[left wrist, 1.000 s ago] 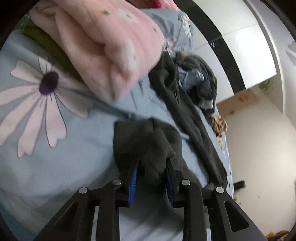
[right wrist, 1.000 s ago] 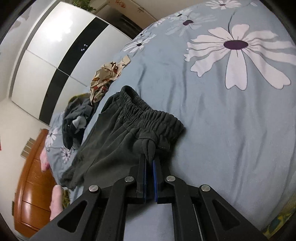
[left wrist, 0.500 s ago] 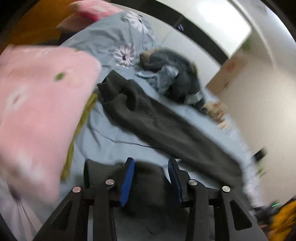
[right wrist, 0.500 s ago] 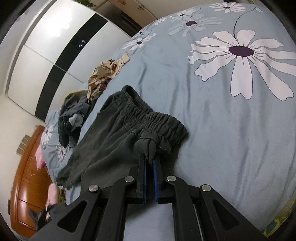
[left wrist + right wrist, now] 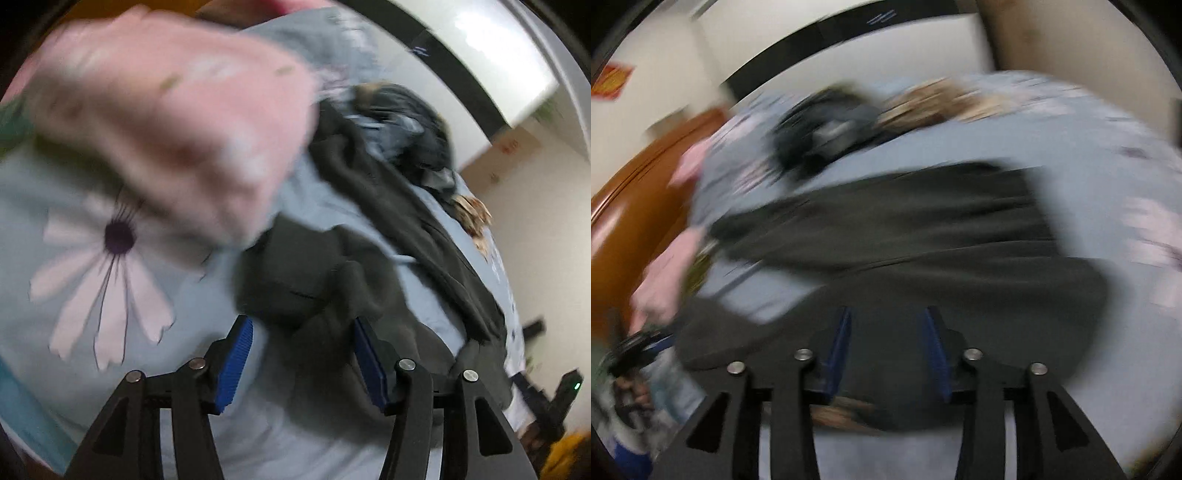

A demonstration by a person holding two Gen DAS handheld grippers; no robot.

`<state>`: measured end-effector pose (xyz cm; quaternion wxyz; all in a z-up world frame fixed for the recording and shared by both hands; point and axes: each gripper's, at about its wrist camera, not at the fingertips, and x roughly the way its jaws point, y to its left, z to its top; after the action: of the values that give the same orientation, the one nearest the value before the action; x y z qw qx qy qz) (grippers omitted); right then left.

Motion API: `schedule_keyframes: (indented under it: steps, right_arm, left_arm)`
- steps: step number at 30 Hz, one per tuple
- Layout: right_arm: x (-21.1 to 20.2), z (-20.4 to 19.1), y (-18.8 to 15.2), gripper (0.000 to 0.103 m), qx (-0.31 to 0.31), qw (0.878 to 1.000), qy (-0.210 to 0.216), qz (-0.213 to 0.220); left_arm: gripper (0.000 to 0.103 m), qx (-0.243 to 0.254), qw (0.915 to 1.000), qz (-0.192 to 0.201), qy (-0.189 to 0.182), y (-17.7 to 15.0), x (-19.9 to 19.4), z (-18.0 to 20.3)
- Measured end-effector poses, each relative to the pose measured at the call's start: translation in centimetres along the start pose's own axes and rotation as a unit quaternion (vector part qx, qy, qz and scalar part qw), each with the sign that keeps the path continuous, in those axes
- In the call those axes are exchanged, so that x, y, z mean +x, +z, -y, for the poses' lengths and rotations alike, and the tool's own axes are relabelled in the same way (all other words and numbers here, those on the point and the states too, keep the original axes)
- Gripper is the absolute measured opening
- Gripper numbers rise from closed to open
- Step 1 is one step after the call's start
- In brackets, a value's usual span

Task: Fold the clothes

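Note:
Dark grey trousers (image 5: 388,206) lie stretched along a light blue flowered bedsheet (image 5: 55,177). Their leg end is bunched between the spread fingers of my left gripper (image 5: 301,332), which is open and not pinching it. In the blurred right wrist view the trousers (image 5: 923,236) lie flat and wide across the bed. My right gripper (image 5: 886,325) is open above the near part of the cloth, holding nothing.
A folded pink flowered blanket (image 5: 177,122) lies close on the left. A pile of dark clothes (image 5: 417,125) and a patterned garment (image 5: 472,214) lie farther along the bed. A wooden headboard (image 5: 635,192) and a white-and-black wardrobe (image 5: 491,59) stand beyond.
My right gripper has opened and let go of the waistband, then swung fast to face along the bed. My left gripper has opened wider around the leg end.

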<state>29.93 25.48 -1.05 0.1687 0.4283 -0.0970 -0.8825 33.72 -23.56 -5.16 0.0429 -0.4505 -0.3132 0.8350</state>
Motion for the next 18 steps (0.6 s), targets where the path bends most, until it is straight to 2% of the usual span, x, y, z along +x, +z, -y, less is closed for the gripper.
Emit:
schedule_keyframes:
  steps: [1, 3, 6, 9, 11, 13, 15, 16, 17, 18]
  right_arm:
    - [1.3, -1.8, 0.1, 0.044, -0.029, 0.999, 0.013, -0.012]
    - [3.6, -5.4, 0.1, 0.047, -0.097, 0.994, 0.042, -0.032]
    - [6.7, -10.2, -0.1, 0.048, -0.19, 0.976, 0.086, -0.063]
    - [8.0, -12.6, -1.1, 0.048, -0.258, 0.952, 0.133, -0.096]
    - [8.6, -13.9, -1.9, 0.053, -0.282, 0.937, 0.17, -0.119]
    - [8.9, -14.9, -3.1, 0.057, -0.295, 0.929, 0.18, -0.134]
    - [9.0, -15.6, -4.1, 0.057, -0.303, 0.924, 0.184, -0.142]
    - [8.8, -15.6, -4.4, 0.057, -0.303, 0.925, 0.181, -0.141]
    - [8.6, -15.6, -4.8, 0.054, -0.305, 0.926, 0.172, -0.138]
    - [8.4, -15.5, -5.1, 0.028, -0.309, 0.928, 0.159, -0.135]
  left_arm:
    - [0.06, -0.028, 0.9995, -0.011, -0.01, 0.1, 0.5, -0.8]
    - [0.06, -0.071, 0.9949, -0.032, -0.064, 0.1, 1.6, -1.6]
    - [0.06, -0.075, 0.9939, -0.055, -0.059, 0.3, 3.6, -1.4]
    - [0.058, -0.087, 0.9913, -0.046, -0.087, 0.4, 3.9, -1.1]
    - [0.056, -0.093, 0.99, -0.041, -0.098, 0.5, 4.0, -0.9]
    - [0.029, -0.092, 0.9903, -0.037, -0.098, 0.5, 3.8, -0.5]
    - [0.02, -0.091, 0.9905, -0.024, -0.101, 0.4, 3.2, 0.0]
    - [0.018, -0.087, 0.9913, -0.015, -0.098, 0.4, 2.8, 0.2]
    - [0.018, -0.079, 0.9921, -0.007, -0.097, 0.4, 2.0, 0.7]
    - [0.017, -0.072, 0.9928, 0.002, -0.095, 0.4, 1.1, 1.1]
